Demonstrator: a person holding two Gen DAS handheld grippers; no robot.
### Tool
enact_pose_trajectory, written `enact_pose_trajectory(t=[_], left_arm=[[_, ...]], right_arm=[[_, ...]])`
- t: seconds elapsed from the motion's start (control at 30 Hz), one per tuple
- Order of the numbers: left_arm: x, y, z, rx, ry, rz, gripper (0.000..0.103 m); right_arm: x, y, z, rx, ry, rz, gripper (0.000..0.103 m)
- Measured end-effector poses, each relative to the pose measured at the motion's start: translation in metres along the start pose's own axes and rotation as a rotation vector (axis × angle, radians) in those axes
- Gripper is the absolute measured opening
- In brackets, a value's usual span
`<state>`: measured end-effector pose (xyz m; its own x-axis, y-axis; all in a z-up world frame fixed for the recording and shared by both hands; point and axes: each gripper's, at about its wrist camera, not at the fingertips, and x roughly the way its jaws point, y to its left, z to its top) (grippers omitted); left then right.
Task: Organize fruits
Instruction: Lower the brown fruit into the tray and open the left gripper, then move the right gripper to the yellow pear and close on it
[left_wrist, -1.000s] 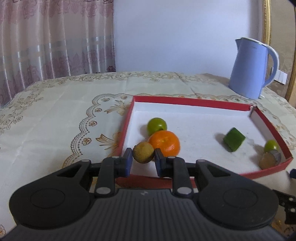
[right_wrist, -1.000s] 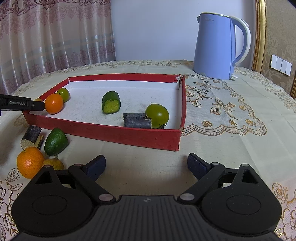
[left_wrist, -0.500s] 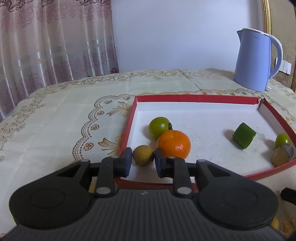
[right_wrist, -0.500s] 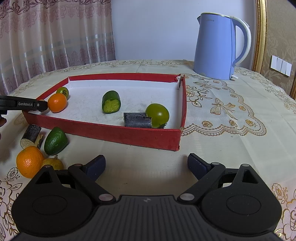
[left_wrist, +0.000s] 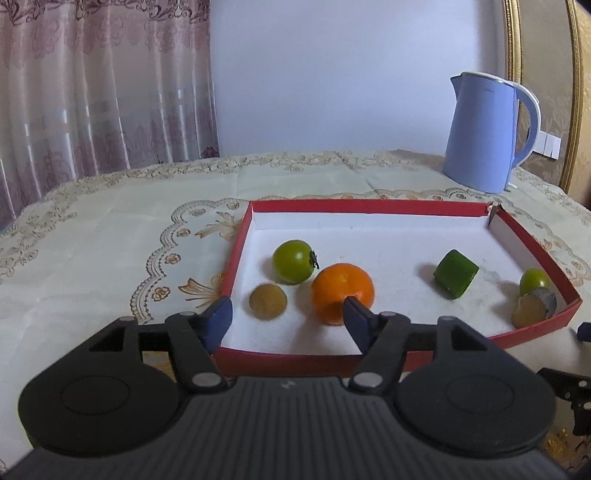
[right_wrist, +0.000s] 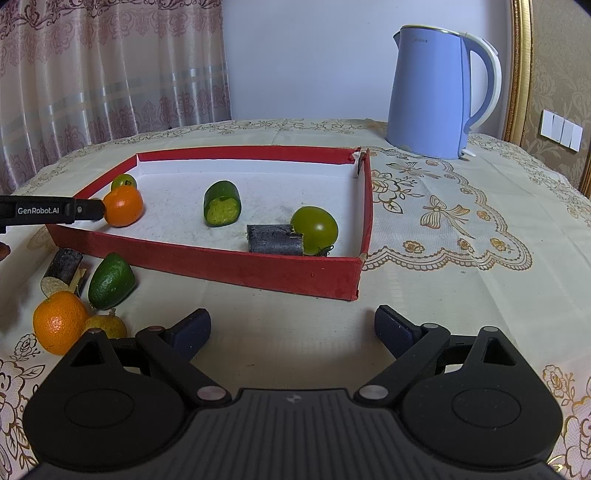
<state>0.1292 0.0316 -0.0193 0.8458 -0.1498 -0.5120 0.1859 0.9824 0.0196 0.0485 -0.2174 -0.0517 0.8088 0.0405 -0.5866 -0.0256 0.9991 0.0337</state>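
A red tray (left_wrist: 354, 206) with a white floor holds a small brown fruit (left_wrist: 267, 301), an orange (left_wrist: 342, 291), a green tomato (left_wrist: 293, 261), a cut green piece (left_wrist: 455, 273), a second green tomato (left_wrist: 534, 280) and a dark cut piece (left_wrist: 532, 311). My left gripper (left_wrist: 288, 319) is open over the tray's near left corner, with the brown fruit lying free between its fingers. My right gripper (right_wrist: 291, 326) is open and empty over the cloth in front of the tray (right_wrist: 258, 271). Outside the tray lie an orange (right_wrist: 59, 321), an avocado (right_wrist: 110, 280), a yellowish fruit (right_wrist: 105, 325) and a dark cut piece (right_wrist: 61, 267).
A blue electric kettle (right_wrist: 439, 92) stands behind the tray's right corner. The table has an embroidered cream cloth (right_wrist: 443, 221). Curtains hang at the back left. The left gripper's arm (right_wrist: 48, 214) reaches over the tray's left wall.
My left gripper opened and let go of the small brown fruit, which now rests on the tray floor beside the orange. The right gripper stayed still and open.
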Motion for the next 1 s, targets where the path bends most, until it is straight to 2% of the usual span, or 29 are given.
enact_pose_trajectory(t=[0.07, 0.1, 0.13, 0.2, 0.3, 0.6, 0.87, 1.0], left_arm=[[-0.007, 0.001, -0.002, -0.006, -0.02, -0.005, 0.068], [-0.012, 0.001, -0.003, -0.014, -0.035, 0.0, 0.078], [-0.018, 0.001, -0.004, -0.017, -0.062, 0.035, 0.095], [-0.031, 0.0, -0.009, -0.005, -0.149, 0.133, 0.101], [-0.043, 0.003, -0.01, -0.004, -0.195, 0.193, 0.101], [-0.053, 0.017, -0.016, -0.06, -0.169, 0.228, 0.103], [-0.062, 0.027, -0.029, -0.117, -0.101, 0.2, 0.103], [-0.059, 0.03, -0.038, -0.137, -0.06, 0.163, 0.103]], right_arm=[[0.0, 0.0, 0.0, 0.001, 0.0, 0.001, 0.096], [0.0, 0.0, 0.0, 0.001, 0.0, 0.001, 0.096], [0.0, 0.0, 0.0, 0.001, 0.0, 0.001, 0.096], [0.0, 0.0, 0.0, 0.001, 0.0, 0.001, 0.096], [0.0, 0.0, 0.0, 0.001, 0.0, 0.001, 0.096], [0.0, 0.0, 0.0, 0.002, 0.0, 0.001, 0.096], [0.0, 0.001, 0.0, 0.0, 0.001, -0.002, 0.096], [0.0, 0.001, 0.001, -0.004, 0.002, -0.004, 0.096]])
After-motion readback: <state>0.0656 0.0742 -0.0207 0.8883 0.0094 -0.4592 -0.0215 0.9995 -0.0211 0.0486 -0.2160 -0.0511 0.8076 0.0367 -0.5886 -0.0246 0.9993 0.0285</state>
